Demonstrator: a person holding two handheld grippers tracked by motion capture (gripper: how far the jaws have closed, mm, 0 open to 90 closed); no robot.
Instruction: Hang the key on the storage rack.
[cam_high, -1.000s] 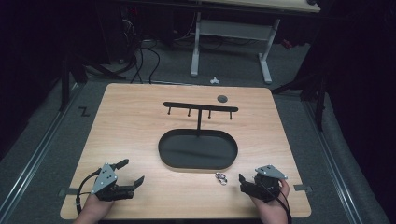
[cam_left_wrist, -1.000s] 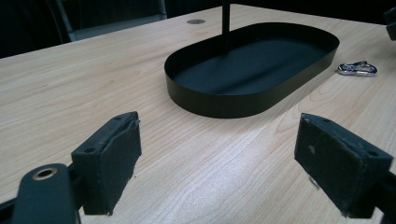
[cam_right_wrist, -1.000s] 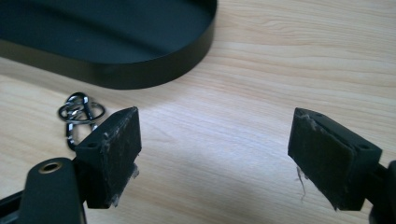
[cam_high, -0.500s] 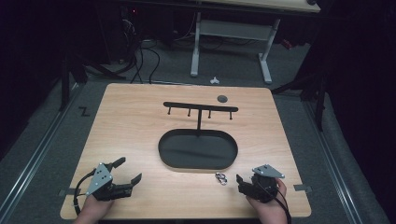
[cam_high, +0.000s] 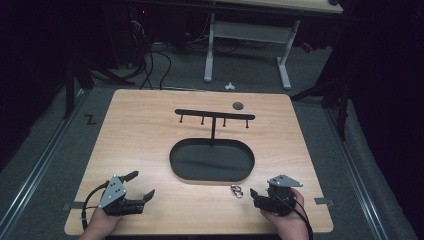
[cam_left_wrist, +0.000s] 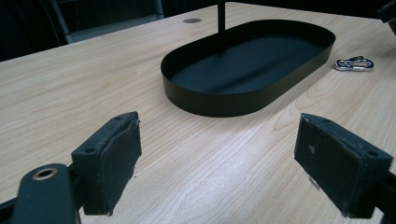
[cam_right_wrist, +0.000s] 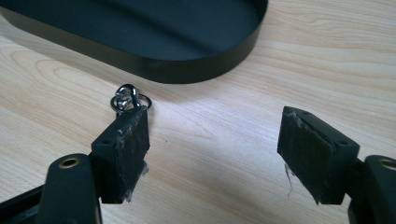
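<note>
A black oval tray (cam_high: 176, 170) sits mid-table, and a T-shaped post with several hooks (cam_high: 214, 115) rises from its far side. A small silver metal clip with rings (cam_high: 236, 191) lies on the wood just in front of the tray. My right gripper (cam_high: 254, 197) is open, close to the right of the clip. In the right gripper view the clip (cam_right_wrist: 127, 99) lies just past the left jaw tip, outside the gap of the gripper (cam_right_wrist: 215, 144). My left gripper (cam_high: 143, 184) stands open at the near left, empty, facing the tray (cam_left_wrist: 224, 100) and clip (cam_left_wrist: 353, 64).
A small dark round disc (cam_high: 238, 105) is set in the tabletop near the far edge. The table's front edge is right behind both hands. Beyond the table stand a white desk frame (cam_high: 280, 60) and cables on the floor.
My right gripper has crept slightly left toward the metal clip. The left gripper has barely shifted, and both stay open.
</note>
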